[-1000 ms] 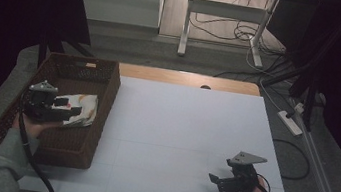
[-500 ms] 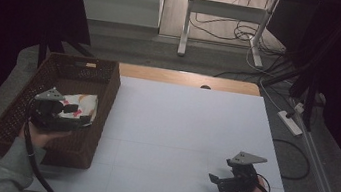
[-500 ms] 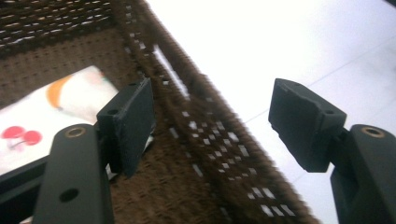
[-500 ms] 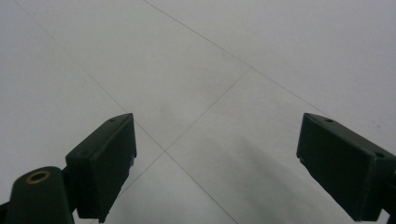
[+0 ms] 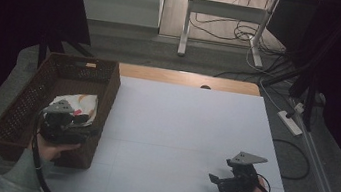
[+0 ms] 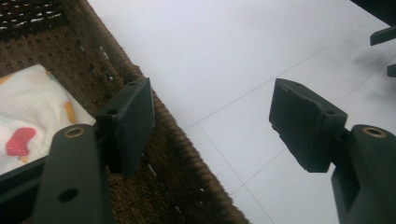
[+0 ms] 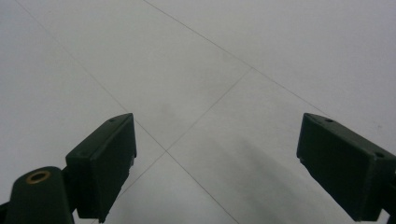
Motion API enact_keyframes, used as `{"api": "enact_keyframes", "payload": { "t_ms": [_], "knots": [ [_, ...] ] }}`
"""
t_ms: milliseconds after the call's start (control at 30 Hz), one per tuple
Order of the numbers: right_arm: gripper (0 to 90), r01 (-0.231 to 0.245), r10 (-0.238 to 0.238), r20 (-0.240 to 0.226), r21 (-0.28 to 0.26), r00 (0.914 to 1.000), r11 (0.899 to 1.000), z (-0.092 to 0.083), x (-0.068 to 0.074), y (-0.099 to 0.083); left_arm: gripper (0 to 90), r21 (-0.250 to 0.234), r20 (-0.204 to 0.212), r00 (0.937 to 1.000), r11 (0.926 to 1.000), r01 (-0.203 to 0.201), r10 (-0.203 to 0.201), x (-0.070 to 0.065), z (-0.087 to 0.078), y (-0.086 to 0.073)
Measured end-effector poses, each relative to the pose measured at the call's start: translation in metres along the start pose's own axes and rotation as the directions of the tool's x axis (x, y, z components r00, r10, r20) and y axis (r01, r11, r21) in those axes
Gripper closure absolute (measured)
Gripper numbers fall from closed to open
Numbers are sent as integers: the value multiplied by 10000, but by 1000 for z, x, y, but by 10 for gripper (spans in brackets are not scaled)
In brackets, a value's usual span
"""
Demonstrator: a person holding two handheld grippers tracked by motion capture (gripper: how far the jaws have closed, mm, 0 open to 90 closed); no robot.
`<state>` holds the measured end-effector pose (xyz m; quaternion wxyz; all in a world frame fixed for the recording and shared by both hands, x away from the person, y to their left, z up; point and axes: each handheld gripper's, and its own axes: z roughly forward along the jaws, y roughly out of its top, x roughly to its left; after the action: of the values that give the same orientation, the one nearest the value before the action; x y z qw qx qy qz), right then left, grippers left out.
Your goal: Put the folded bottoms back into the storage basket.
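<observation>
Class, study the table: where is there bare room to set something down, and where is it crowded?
The white table top lies bare from the wicker basket across to the right gripper. The crowded spot is the basket's near half, where the patterned cloth lies under the left gripper; its far half looks free.

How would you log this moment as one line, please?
left gripper: open, empty, over basket rim | cloth: in basket | right gripper: open, empty, over table
</observation>
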<state>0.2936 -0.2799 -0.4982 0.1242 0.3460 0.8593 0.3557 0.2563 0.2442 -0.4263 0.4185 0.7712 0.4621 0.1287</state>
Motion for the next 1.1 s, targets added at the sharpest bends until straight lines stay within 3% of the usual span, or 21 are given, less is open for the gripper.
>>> {"api": "enact_keyframes", "payload": {
  "t_ms": [233, 500, 767, 1100],
  "knots": [
    [123, -104, 102, -51, -342, 9999, 9994, -5, -1, 0, 299, 22, -14, 9994, 9994, -343, 343, -16, 0, -4],
    [123, -73, 75, 43, -331, 10000, 9994, -7, -2, 0, 294, -156, 196, 9991, 9992, -377, 380, -28, -2, -15],
    [124, -249, 255, 99, -615, 9996, 9978, -12, -6, -1, 293, -153, 260, 9982, 9984, -539, 543, -32, -1, -17],
    [126, -196, 201, 74, -553, 9998, 9983, -11, -6, -2, 287, -122, 324, 9975, 9980, -623, 626, -33, 1, -18]
  ]
}}
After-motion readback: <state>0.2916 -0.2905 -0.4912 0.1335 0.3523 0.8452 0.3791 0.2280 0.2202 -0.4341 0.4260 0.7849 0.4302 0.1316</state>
